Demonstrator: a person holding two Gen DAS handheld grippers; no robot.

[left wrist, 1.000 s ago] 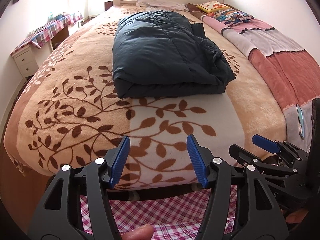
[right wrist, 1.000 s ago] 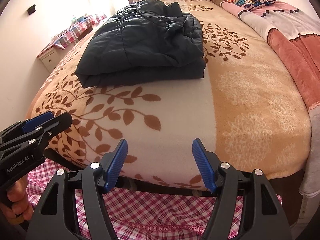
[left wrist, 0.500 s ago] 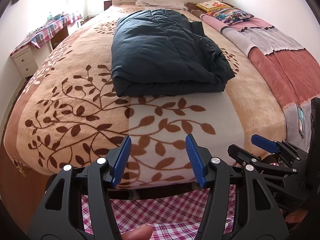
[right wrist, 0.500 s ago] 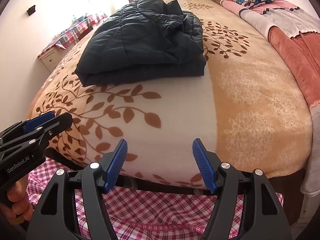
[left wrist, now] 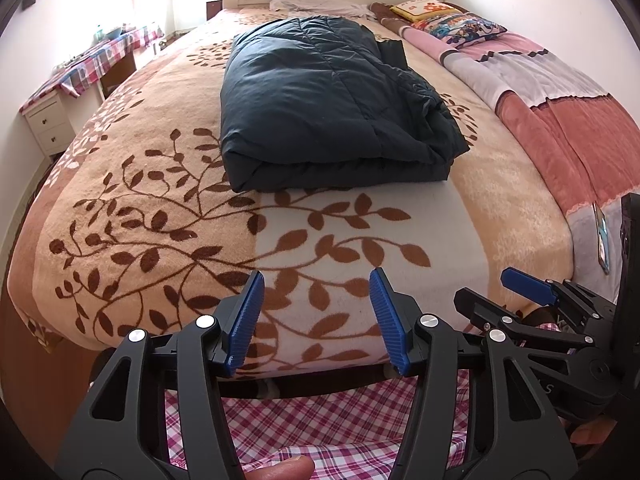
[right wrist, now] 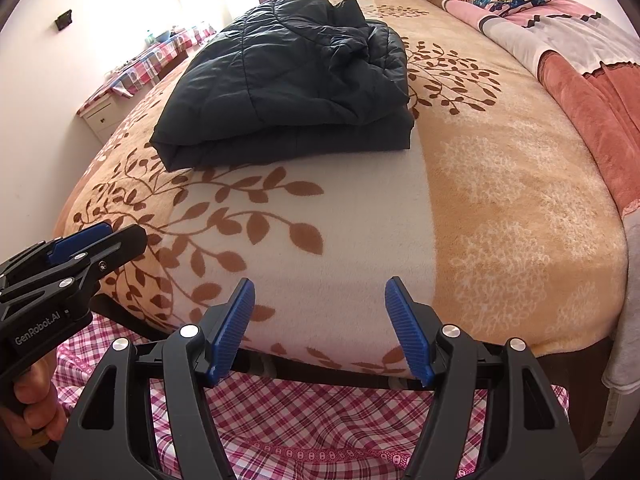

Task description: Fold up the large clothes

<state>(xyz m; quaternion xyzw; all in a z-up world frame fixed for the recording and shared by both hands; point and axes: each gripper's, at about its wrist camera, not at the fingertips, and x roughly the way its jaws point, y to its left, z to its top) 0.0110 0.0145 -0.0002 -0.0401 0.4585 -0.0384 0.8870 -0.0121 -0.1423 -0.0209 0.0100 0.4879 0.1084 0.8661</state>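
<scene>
A dark navy quilted jacket (left wrist: 320, 100) lies folded in a thick stack on the bed's leaf-patterned blanket (left wrist: 160, 220); it also shows in the right wrist view (right wrist: 288, 84). My left gripper (left wrist: 316, 316) is open and empty, held at the foot of the bed, well short of the jacket. My right gripper (right wrist: 320, 328) is open and empty too, beside the left one. Each gripper shows at the edge of the other's view: the right gripper (left wrist: 528, 292) and the left gripper (right wrist: 80, 248).
A pink and red quilt (left wrist: 560, 112) and pillows (left wrist: 452, 20) lie along the bed's right side. A white nightstand (left wrist: 44, 124) and a checkered table (left wrist: 104, 52) stand left. Pink plaid fabric (right wrist: 320, 420) hangs below the grippers. A phone (left wrist: 601, 236) lies at the bed's right edge.
Both grippers have drifted slightly, staying open; the jacket has not moved.
</scene>
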